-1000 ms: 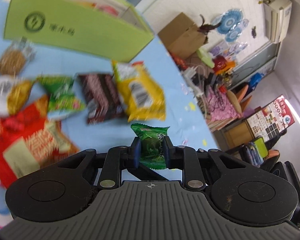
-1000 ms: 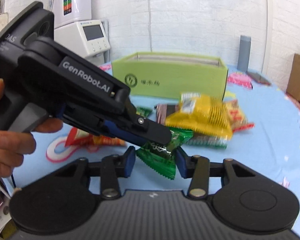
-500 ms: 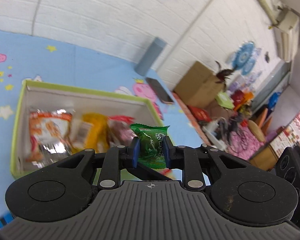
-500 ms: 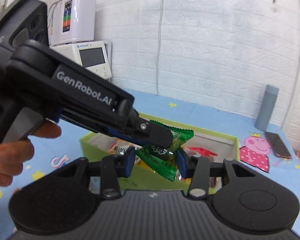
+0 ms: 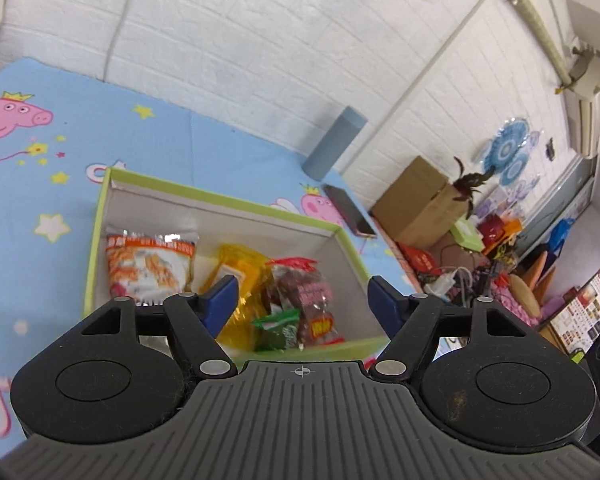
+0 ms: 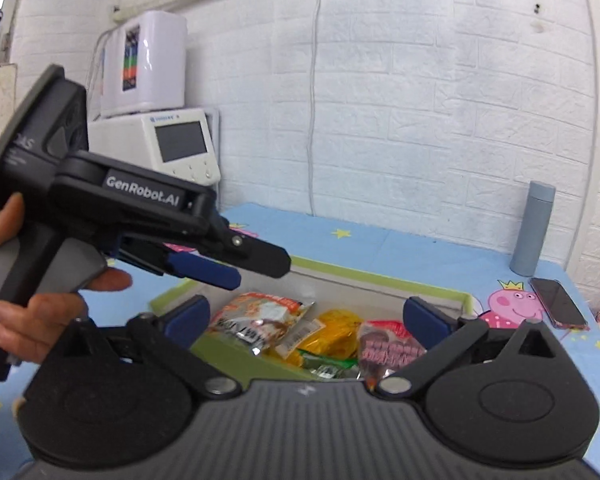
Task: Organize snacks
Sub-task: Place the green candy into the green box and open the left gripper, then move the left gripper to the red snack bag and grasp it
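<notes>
Both tongs, our left tongs [image 5: 302,300] and right tongs [image 6: 306,318], have just been opening and now stand wide with nothing between them. At lower centre, the green candy [image 5: 278,326] lies in the green box [image 5: 220,200] among 3 other packets. Drop done, we judge; next, back to the tabletop [image 5: 28,208] for another snack.
</notes>
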{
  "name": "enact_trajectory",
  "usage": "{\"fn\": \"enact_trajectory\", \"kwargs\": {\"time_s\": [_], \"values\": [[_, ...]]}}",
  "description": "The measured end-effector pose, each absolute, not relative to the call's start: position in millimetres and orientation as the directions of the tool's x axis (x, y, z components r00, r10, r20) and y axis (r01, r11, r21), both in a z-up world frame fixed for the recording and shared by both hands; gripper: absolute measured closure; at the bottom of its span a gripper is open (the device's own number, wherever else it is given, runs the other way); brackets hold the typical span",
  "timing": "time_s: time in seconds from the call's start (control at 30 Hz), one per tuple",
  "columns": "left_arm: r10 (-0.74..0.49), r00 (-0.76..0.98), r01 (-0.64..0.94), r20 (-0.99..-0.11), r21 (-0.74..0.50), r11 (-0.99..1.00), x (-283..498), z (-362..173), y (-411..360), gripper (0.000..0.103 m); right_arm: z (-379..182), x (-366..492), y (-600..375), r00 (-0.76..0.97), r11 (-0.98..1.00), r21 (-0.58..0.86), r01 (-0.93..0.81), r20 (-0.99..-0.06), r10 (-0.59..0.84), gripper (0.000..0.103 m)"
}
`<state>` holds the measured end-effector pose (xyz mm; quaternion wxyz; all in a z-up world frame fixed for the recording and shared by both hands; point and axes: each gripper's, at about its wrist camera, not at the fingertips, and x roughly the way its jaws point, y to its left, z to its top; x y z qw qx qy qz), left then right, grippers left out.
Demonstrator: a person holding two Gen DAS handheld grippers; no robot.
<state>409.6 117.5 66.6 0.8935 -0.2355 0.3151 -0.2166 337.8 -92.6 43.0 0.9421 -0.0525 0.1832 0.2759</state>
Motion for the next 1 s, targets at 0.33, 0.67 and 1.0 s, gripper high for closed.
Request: {"fn": "enact_trajectory", "kwargs": {"time_s": [0.33, 0.67, 1.0], "values": [[-0.462, 0.751, 0.209, -0.472, -0.493, 0.844, 285, 50, 131, 0.031, 20, 218, -84, 0.655, 0.758, 0.106, -0.644, -0.436, 0.618, 0.0], [-0.418, 0.69, 0.024, -0.592, -0.557, 0.83, 229, -23, 172, 0.042, -37, 189, -37, 0.576, 0.759, 0.153, -0.633, -0.562, 0.593, 0.0], [-0.492, 0.657, 0.11, -0.571, -0.573, 0.812, 255, -39, 162, 0.041, -51, 175, -37, 0.507, 0.75, 0.305, -0.587, -0.583, 0.634, 0.0]]}}
